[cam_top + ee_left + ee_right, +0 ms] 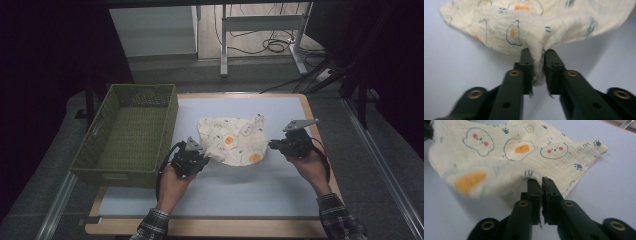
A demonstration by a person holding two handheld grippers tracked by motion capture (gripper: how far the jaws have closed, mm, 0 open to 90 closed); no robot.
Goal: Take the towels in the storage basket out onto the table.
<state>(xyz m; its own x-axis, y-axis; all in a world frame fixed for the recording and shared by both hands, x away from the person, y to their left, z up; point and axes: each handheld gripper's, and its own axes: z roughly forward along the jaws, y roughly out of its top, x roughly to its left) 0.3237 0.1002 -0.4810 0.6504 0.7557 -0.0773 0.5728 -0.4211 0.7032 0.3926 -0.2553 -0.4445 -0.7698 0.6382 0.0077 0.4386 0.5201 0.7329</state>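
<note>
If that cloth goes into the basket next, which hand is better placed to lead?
Probably left: the left gripper pinches the cloth right beside the basket; the right gripper grips its far edge.

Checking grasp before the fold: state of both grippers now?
Left gripper: shut on the cloth, fabric pinched between its fingers.
Right gripper: shut on the cloth's opposite edge.

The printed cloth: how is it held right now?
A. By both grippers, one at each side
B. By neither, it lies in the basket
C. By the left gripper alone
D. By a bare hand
A: the left gripper and the right gripper each pinch an edge of the cloth.
</note>
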